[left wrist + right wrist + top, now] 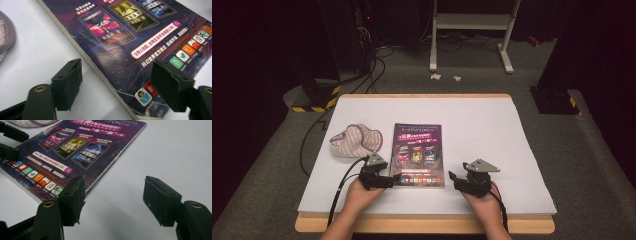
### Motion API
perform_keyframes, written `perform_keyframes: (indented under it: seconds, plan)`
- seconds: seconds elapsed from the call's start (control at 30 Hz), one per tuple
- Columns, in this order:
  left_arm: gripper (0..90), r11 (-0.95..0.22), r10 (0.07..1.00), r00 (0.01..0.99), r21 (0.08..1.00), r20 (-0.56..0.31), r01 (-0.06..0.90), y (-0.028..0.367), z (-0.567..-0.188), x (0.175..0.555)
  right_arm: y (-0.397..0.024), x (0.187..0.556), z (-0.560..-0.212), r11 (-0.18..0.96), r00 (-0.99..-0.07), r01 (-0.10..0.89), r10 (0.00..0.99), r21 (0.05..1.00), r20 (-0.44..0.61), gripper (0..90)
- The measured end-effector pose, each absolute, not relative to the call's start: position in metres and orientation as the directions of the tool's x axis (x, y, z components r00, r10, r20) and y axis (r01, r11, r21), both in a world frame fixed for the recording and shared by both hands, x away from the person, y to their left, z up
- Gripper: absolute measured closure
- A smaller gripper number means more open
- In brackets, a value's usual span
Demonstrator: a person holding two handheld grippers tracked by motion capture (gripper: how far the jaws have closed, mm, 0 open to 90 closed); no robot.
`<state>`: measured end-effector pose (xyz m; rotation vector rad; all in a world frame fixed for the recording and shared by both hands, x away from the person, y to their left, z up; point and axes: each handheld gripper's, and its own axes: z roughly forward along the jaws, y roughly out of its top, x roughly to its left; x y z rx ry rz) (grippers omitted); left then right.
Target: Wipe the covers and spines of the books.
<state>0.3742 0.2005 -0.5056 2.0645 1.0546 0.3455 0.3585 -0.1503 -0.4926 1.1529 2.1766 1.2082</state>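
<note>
A thin book with a dark purple cover point(418, 154) lies flat on the white table top, its near edge toward the person. My left gripper point(395, 179) is at the book's near left corner, open; in the left gripper view its jaws straddle the book's left edge point(100, 72) without pressing on it. My right gripper point(452, 177) hangs open just right of the book's near right corner; in the right gripper view its jaws point(113, 200) frame bare table beside the book point(75, 152). A striped pink-grey fabric pouch point(354, 141) lies left of the book.
The white board point(492, 130) rests on a wooden table whose front edge point(422, 224) runs close to the person's wrists. Cables trail off the table's left side. A white metal stand point(472, 25) is on the floor beyond the table.
</note>
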Motion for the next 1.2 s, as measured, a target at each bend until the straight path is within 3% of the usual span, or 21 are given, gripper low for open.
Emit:
perform_keyframes:
  seconds: [0.23,0.57,0.8,1.2]
  plan:
    - [23.9,-0.360,0.777,0.622,0.743,-0.095,0.564,0.191,-0.506,0.373,-0.127,0.365,-0.495,0.327,-0.604,0.476,0.796,0.816,0.033,31.2]
    - [23.6,-0.366,0.783,0.617,0.741,-0.082,0.563,0.188,-0.506,0.372,-0.105,0.384,-0.495,0.346,-0.608,0.512,0.792,0.786,0.048,35.7]
    - [23.6,-0.366,0.784,0.616,0.742,-0.079,0.561,0.188,-0.506,0.371,-0.090,0.377,-0.504,0.411,-0.628,0.524,0.778,0.746,0.013,32.7]
    - [23.8,-0.361,0.787,0.611,0.742,-0.082,0.565,0.188,-0.506,0.371,-0.090,0.374,-0.506,0.369,-0.618,0.572,0.781,0.732,0.089,29.2]
